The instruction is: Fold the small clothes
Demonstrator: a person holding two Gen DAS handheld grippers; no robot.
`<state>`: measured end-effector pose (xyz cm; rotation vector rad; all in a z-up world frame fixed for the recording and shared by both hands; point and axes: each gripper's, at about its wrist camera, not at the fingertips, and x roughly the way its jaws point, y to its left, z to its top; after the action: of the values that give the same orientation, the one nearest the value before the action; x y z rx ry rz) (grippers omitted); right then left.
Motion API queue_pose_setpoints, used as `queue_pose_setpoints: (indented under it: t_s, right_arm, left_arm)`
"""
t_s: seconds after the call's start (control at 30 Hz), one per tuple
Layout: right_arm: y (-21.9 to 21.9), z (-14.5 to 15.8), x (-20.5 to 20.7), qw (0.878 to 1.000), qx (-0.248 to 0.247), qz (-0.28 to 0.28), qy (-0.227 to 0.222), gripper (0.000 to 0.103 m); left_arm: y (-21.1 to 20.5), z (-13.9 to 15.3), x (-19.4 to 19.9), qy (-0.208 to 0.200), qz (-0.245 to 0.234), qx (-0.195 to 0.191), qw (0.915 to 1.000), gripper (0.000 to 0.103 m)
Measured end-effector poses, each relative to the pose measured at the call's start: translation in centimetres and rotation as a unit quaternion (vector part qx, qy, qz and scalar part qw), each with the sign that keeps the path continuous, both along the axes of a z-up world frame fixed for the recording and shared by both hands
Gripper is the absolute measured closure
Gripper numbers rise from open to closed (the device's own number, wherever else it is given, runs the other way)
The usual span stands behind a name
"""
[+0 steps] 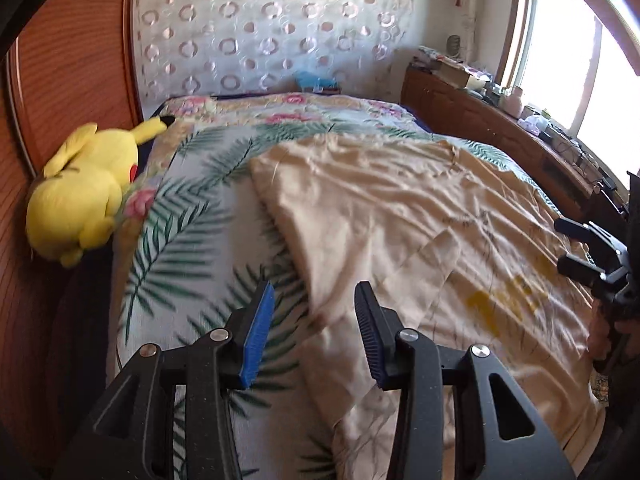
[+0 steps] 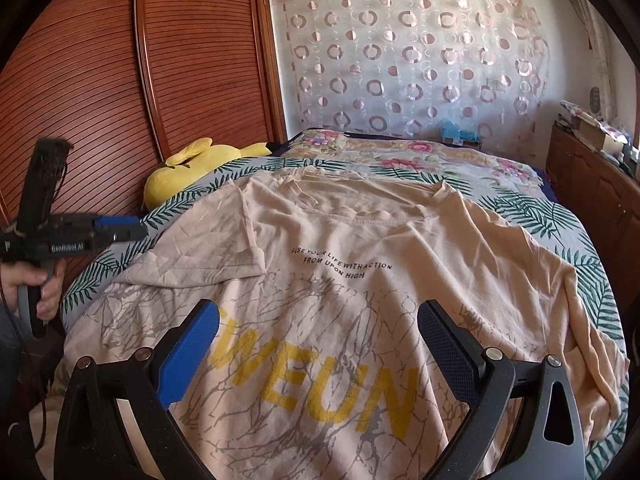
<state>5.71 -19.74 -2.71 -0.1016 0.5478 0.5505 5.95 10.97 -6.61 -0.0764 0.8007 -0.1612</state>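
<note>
Bedroom, bed (image 1: 188, 208) w/ palm-leaf cover, wood doors on my left, dotted curtain behind. My left gripper (image 1: 312, 320) hangs open over the left edge of the beige t-shirt (image 2: 360, 240), nothing held. My right gripper (image 2: 318, 340) is open too, empty, over the yellow print at the shirt's middle. Shirt lies flat, long axis running away from me, collar far. Left sleeve (image 2: 208, 240) is already folded in, right side still loose, so right gripper's nearer to it, I reckon.
</note>
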Motion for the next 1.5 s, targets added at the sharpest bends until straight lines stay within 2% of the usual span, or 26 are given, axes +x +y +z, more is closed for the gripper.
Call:
queue_pose_setpoints:
  t_s: [0.23,0.37,0.43,0.57,0.73,0.97,1.17,1.3,1.37,1.43,1.5]
  right_arm:
    - [-0.3,-0.5,0.2,1.000,0.000,0.001,0.005,0.003]
    - [-0.4,-0.4,0.3,1.000,-0.001,0.000,0.005,0.003]
    - [-0.5,-0.3,0.2,1.000,0.000,-0.001,0.004,0.003]
    - [-0.8,-0.2,0.3,1.000,0.001,-0.005,0.003,0.003]
    - [-0.9,-0.1,0.3,1.000,0.002,-0.008,0.002,0.003]
    - [-0.9,-0.1,0.1,1.000,-0.001,-0.009,-0.001,0.003]
    - [-0.9,0.2,0.1,1.000,-0.003,-0.007,-0.002,0.003]
    - [-0.6,0.7,0.3,1.000,-0.005,-0.002,-0.005,0.003]
    - [-0.4,1.0,0.4,1.000,-0.004,0.004,-0.007,0.004]
    - [-0.1,1.4,0.7,1.000,-0.001,0.013,-0.007,0.007]
    - [0.5,1.8,0.9,1.000,-0.001,0.026,-0.010,0.009]
  left_arm:
    - [-0.6,-2.5,-1.2,0.028,-0.012,-0.020,0.9993,0.065]
    - [-0.8,-2.4,-1.4,0.026,-0.014,-0.027,0.9992,0.082]
    - [-1.2,-1.8,-1.9,0.011,-0.017,-0.017,0.9997,0.090]
    - [-2.1,0.1,-3.1,-0.024,-0.021,-0.001,0.9995,0.091]
    - [-2.7,1.9,-4.2,-0.046,-0.031,0.007,0.9984,0.091]
    - [-3.9,2.0,-4.9,-0.030,-0.065,-0.004,0.9974,0.091]
    - [-4.1,2.5,-4.8,-0.034,-0.061,-0.020,0.9973,0.079]
    - [-3.2,3.7,-4.9,-0.057,-0.048,-0.024,0.9969,0.059]
    - [-2.7,4.1,-4.6,-0.063,-0.037,-0.026,0.9970,0.056]
    - [-2.1,4.3,-4.2,-0.065,-0.025,-0.018,0.9974,0.034]
    - [-1.4,4.4,-3.9,-0.071,-0.015,-0.013,0.9972,0.022]
